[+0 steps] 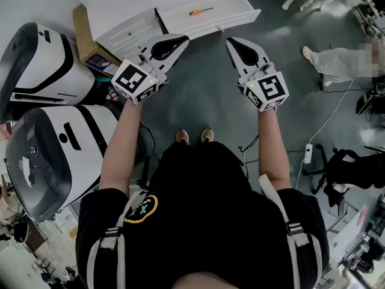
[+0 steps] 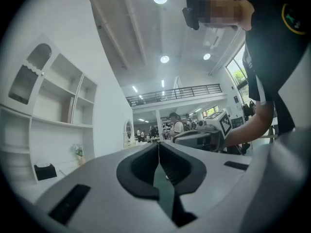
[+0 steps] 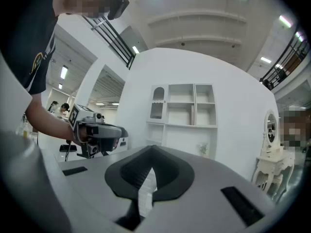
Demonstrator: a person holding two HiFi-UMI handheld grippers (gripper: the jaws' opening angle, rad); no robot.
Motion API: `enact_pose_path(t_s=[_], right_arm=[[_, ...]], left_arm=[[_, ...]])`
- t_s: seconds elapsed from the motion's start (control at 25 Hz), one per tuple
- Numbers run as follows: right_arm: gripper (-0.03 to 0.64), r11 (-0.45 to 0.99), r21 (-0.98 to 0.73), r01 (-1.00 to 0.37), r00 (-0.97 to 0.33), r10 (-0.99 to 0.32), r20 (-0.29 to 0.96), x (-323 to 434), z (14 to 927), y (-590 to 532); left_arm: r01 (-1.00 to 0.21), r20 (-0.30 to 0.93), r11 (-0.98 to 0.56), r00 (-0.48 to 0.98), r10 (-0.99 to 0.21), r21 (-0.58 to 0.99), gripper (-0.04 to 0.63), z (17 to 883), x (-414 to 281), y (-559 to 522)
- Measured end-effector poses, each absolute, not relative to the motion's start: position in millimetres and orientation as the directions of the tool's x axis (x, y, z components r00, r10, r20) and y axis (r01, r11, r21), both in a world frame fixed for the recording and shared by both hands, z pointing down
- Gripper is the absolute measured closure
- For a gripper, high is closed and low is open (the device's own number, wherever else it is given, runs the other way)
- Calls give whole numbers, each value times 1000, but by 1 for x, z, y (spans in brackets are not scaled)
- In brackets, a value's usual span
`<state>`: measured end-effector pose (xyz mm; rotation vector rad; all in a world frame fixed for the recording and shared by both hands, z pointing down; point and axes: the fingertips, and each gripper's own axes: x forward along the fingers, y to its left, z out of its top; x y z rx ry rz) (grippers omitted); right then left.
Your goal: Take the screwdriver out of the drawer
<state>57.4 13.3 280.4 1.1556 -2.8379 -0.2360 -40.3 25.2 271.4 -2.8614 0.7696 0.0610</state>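
Currently, the left gripper (image 1: 179, 40) and the right gripper (image 1: 232, 41) are both pointing level, each with its jaws pressed together and nothing between them. The screwdriver (image 1: 201, 11) is lying flat in the open drawer (image 1: 236, 11), ahead of both sets of jaw tips and roughly between their two lines, well apart from either. Neither gripper view is showing the tool, so any approach is relying on the head view alone, which is probably raising the risk of misalignment. If the jaws are arriving together, they are likely pushing the screwdriver along the drawer floor instead of capturing it. If they are arriving level, they are likely striking the drawer's front wall before reaching the tool. The tool is looking slim, so a grip landing on the thin shaft rather than the orange handle is likely letting it pivot or slip free during the lift.
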Motion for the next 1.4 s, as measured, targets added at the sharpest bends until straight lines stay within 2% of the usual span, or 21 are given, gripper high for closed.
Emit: enact_pose_path(t_s=[0.84,1.16,1.4], right_arm=[[592,699,143,-701,-707,-707,-7,57,284,10],[521,708,140,-692,-716,-698,-13,56,281,13],[415,719,128,-684,-726,-688,-16,53,282,15]], left_arm=[[-506,-87,-849,863,-498,-152,574,274,-43,22],[-501,-88,-850,866,-493,-162,574,271,-42,25],[-502,-86,-849,865,-495,-164,574,271,-45,26]])
